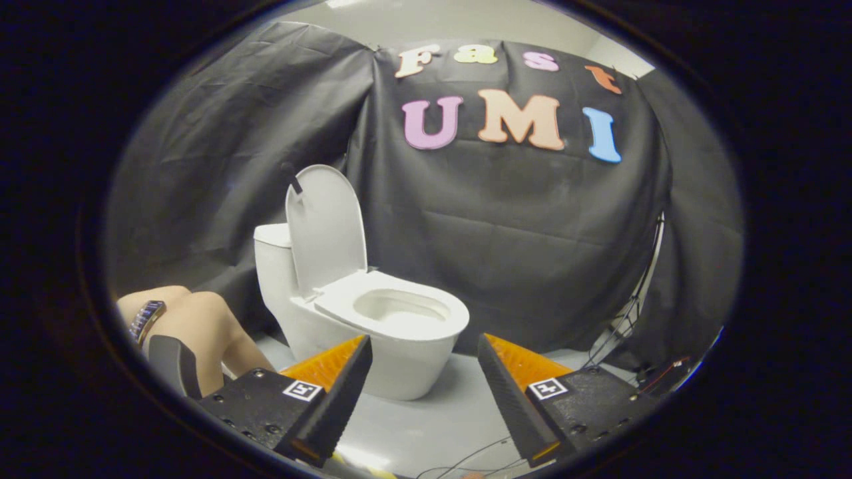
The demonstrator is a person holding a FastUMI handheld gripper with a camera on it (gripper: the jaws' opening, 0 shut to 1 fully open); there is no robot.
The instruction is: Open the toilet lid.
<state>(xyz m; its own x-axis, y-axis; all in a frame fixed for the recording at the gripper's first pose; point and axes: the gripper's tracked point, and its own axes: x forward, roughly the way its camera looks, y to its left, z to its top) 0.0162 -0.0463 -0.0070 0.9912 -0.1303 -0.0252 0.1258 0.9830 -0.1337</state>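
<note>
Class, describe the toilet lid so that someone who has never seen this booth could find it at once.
Beyond the open tool stands a white toilet. The toilet lid is the rounded white panel raised upright against the tank, unlike the flat seat ringing the bowl.

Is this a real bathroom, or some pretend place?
Probably a pretend one: a test booth. A real white toilet stands on a plain grey floor, lid already up, but black cloth hangs behind it instead of walls, and loose cables trail nearby. The open gripper hangs short of the toilet, holding nothing.

Black cloth wall (519,253), pale grey floor (439,419), perhaps glossy.
</note>
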